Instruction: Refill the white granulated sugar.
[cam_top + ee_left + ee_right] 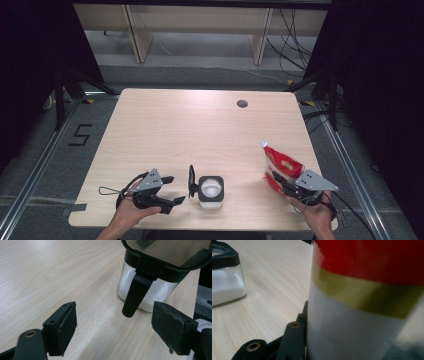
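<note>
A square glass jar [211, 192] of white powder stands near the table's front edge, its black lid [191, 181] flipped up on the left side. My left gripper [176, 190] is open just left of it, a small gap away. In the left gripper view the jar [147, 290] and its hanging black latch [135, 292] sit just beyond the spread pads [66, 327]. My right gripper [279, 181] is shut on a red, yellow and white bag [281, 164], which rises slanted at the table's right. Close up, the bag [367, 302] hides one jaw.
The light wood table [200, 130] has a round cable hole [242, 103] at the back right. The jar [225, 282] also shows at the left of the right gripper view. Cables and dark stands lie on the floor around the table.
</note>
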